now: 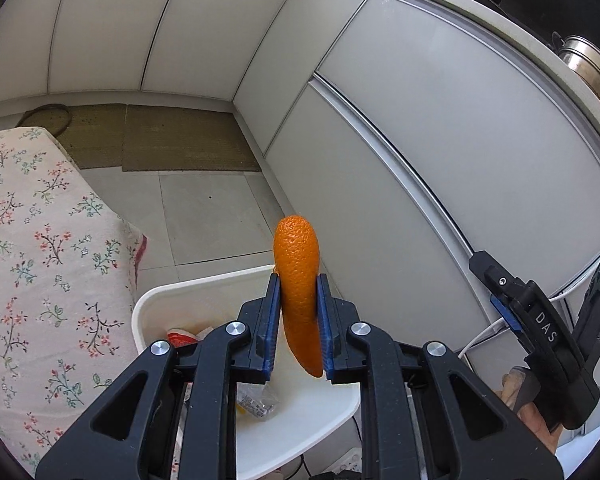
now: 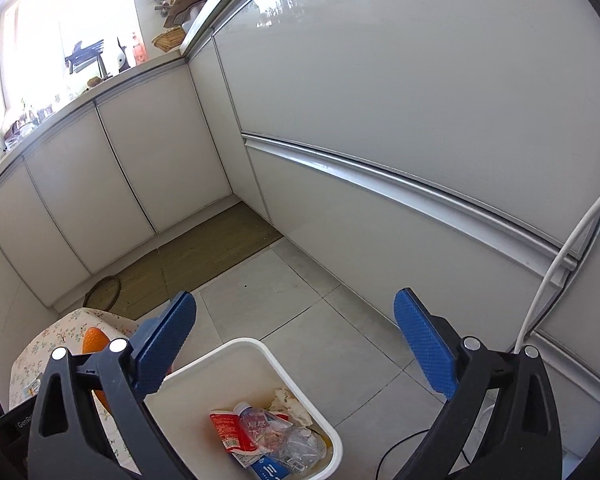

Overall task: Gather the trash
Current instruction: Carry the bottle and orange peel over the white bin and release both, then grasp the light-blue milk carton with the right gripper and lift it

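Left gripper [image 1: 299, 320] clamps an orange peel [image 1: 299, 280] mid-strip, above the white bin [image 1: 204, 292]. Peel looks light, curved and bendy, so a mid-strip pinch should suit. Right gripper [image 2: 296, 346] hangs wide open, empty.

The bin [image 2: 260, 364] stands on the floor [image 2: 300, 300], and wrappers [image 2: 268, 436] lie in it. Left of the bin is the cloth-covered table [image 1: 40, 260], just beside it. Behind the bin, 2 mats [image 1: 180, 140] lie along the cabinets [image 1: 440, 140]. Right of the bin a cable [image 2: 556, 264] hangs before the cabinets. Above the bin, the peel [image 1: 298, 280] sits between the left gripper [image 1: 299, 320] pads, and the right gripper [image 2: 296, 344] is over it too
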Action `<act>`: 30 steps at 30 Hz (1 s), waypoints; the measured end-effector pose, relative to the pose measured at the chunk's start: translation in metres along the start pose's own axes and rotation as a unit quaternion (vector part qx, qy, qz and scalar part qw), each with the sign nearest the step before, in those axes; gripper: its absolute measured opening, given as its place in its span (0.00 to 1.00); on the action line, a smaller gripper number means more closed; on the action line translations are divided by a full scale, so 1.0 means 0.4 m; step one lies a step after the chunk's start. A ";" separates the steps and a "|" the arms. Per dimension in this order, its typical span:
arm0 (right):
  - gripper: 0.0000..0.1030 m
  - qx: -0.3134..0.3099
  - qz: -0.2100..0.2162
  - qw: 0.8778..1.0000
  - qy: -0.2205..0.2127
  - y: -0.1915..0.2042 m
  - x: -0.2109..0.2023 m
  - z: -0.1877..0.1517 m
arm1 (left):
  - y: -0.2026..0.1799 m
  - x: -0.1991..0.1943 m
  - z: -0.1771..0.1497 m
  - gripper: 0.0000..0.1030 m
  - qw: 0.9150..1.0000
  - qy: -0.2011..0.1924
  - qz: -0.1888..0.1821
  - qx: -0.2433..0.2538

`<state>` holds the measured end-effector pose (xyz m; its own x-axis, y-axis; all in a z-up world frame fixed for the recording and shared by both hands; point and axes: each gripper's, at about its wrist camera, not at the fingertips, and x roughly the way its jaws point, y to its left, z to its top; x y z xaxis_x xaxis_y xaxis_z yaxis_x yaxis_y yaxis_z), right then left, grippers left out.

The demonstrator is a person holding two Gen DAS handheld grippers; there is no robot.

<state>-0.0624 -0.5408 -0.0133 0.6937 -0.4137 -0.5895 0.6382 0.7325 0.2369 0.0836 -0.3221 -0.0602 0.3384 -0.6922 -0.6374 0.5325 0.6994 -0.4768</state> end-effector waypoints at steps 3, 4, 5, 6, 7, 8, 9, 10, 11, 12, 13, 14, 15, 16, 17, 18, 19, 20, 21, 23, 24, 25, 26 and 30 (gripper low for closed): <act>0.94 0.000 -0.001 1.000 0.002 -0.001 0.002 0.002 | -0.009 0.020 -0.003 0.21 1.000 0.008 0.000 -0.002; 0.94 -0.001 -0.001 1.000 0.002 -0.001 0.000 0.000 | -0.012 0.022 -0.004 0.25 1.000 0.008 0.000 -0.001; 0.94 -0.003 -0.001 1.000 0.002 0.000 0.000 -0.001 | -0.016 0.022 -0.005 0.28 1.000 0.008 0.002 0.001; 0.94 -0.005 -0.001 1.000 0.002 0.002 0.001 0.001 | -0.019 0.020 -0.006 0.37 1.000 0.007 0.006 0.004; 0.94 -0.008 -0.001 1.000 0.002 0.005 0.001 0.000 | -0.022 0.017 -0.008 0.47 1.000 0.005 0.010 0.007; 0.94 -0.011 0.000 1.000 0.002 0.008 0.001 0.000 | -0.023 0.011 -0.009 0.51 1.000 0.001 0.018 0.010; 0.94 -0.013 0.001 1.000 0.003 0.014 0.002 0.001 | -0.023 0.006 -0.009 0.56 1.000 -0.002 0.024 0.013; 0.94 -0.016 0.002 1.000 0.004 0.020 0.005 0.003 | -0.022 0.001 -0.009 0.58 0.999 -0.004 0.032 0.017; 0.94 -0.018 0.003 1.000 0.005 0.027 0.007 0.002 | -0.021 -0.005 -0.008 0.60 0.999 -0.005 0.039 0.021; 0.94 -0.020 0.004 1.000 0.005 0.033 0.008 0.002 | -0.019 -0.013 -0.009 0.67 0.998 -0.007 0.052 0.026; 0.94 -0.023 0.006 1.000 0.005 0.041 0.009 0.001 | -0.016 -0.021 -0.008 0.74 0.998 -0.010 0.062 0.029; 0.94 -0.026 0.007 1.000 0.006 0.050 0.010 0.000 | -0.012 -0.032 -0.008 0.77 0.997 -0.015 0.073 0.033; 0.94 -0.029 0.009 1.000 0.006 0.060 0.011 -0.002 | -0.005 -0.046 -0.010 0.84 0.995 -0.024 0.089 0.037; 0.94 -0.032 0.011 0.999 0.008 0.070 0.012 -0.004 | 0.005 -0.062 -0.010 0.92 0.993 -0.033 0.109 0.039; 0.94 -0.036 0.014 0.999 0.009 0.086 0.013 -0.008 | 0.015 -0.073 -0.008 0.93 0.990 -0.040 0.126 0.040; 0.94 -0.041 0.017 0.999 0.010 0.100 0.014 -0.011 | 0.031 -0.091 -0.007 0.93 0.987 -0.048 0.147 0.042; 0.94 -0.047 0.021 0.999 0.012 0.119 0.016 -0.015 | 0.046 -0.104 -0.004 0.93 0.984 -0.052 0.163 0.042; 0.94 -0.055 0.026 0.998 0.015 0.140 0.018 -0.021 | 0.064 -0.118 -0.001 0.93 0.982 -0.055 0.177 0.042; 0.94 -0.066 0.032 0.997 0.021 0.169 0.023 -0.029 | 0.082 -0.133 0.001 0.93 0.979 -0.057 0.189 0.039; 0.94 -0.086 0.044 0.995 0.033 0.222 0.033 -0.043 | 0.122 -0.162 0.002 0.93 0.976 -0.058 0.207 0.032; 0.94 -0.097 0.050 0.993 0.036 0.251 0.036 -0.053 | 0.149 -0.181 0.003 0.93 0.974 -0.058 0.217 0.025; 0.94 -0.108 0.058 0.992 0.041 0.286 0.039 -0.065 | 0.174 -0.201 0.002 0.93 0.972 -0.059 0.226 0.019; 0.94 -0.119 0.065 0.990 0.045 0.317 0.041 -0.077 | 0.208 -0.224 0.001 0.93 0.970 -0.061 0.236 0.010; 0.94 -0.160 0.097 0.980 0.065 0.451 0.051 -0.132 | 0.338 -0.311 -0.007 0.93 0.960 -0.065 0.270 -0.027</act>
<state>0.0493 -0.3886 -0.0235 0.7302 -0.1917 -0.6558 0.3463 0.9312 0.1134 0.1111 -0.1411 -0.0472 0.6493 -0.2405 -0.7215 0.2129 0.9682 -0.1312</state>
